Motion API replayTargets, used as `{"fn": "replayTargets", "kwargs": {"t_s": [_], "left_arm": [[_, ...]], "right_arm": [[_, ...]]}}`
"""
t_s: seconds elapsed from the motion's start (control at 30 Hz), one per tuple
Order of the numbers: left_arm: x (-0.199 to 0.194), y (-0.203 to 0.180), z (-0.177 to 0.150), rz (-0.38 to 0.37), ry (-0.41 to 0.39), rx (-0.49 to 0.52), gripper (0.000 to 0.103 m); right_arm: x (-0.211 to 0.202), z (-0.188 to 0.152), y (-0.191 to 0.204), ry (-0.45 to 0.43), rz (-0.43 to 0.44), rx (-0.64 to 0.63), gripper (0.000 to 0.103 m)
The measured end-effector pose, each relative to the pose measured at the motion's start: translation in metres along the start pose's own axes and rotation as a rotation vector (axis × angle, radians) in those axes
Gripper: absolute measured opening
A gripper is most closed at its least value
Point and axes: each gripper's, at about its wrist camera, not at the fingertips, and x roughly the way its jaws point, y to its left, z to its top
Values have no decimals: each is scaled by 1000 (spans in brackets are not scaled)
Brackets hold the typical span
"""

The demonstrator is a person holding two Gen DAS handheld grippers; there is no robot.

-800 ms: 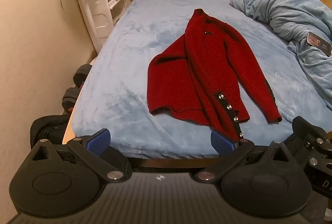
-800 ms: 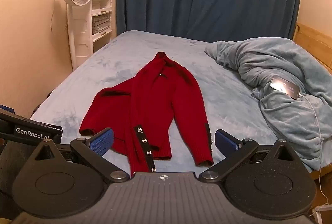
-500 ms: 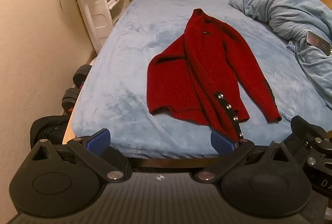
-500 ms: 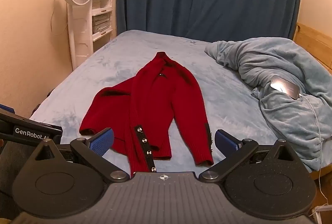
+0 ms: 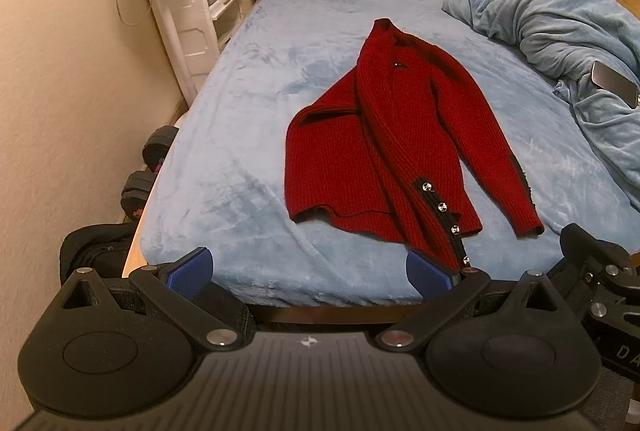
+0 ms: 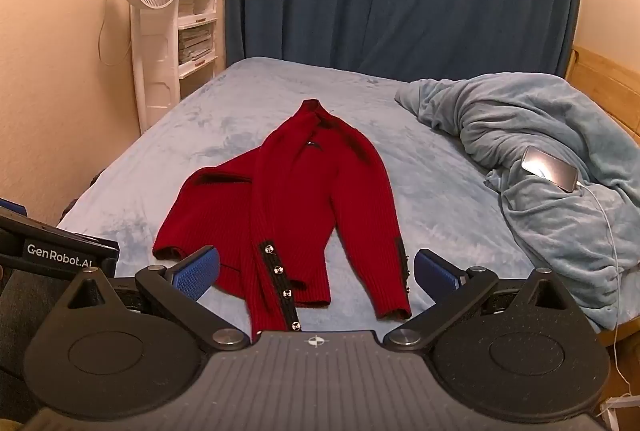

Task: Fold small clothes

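Red cardigan (image 5: 400, 151): lies flat on the bed (image 5: 240, 159), hem at the near edge. Left hand-held gripper (image 5: 310, 269) and right hand-held gripper (image 6: 316, 271): fingers spread wide, holding nothing, short of that edge.

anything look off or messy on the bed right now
The red cardigan lies askew on the bed: one sleeve is bunched under its left side and the button strip hangs over the near edge. A phone sits loose on the crumpled blanket. Nothing looks damaged.

A red knit cardigan (image 5: 400, 151) lies partly folded, collar pointing away, unheld.
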Motion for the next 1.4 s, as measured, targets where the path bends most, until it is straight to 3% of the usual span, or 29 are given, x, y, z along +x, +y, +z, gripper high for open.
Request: {"fn": "replayTargets", "kwargs": {"t_s": [1.4], "left_arm": [[-1,1,-1,3,-2,1,103]], "right_arm": [[-1,-4,-2,2,2,1,102]]}}
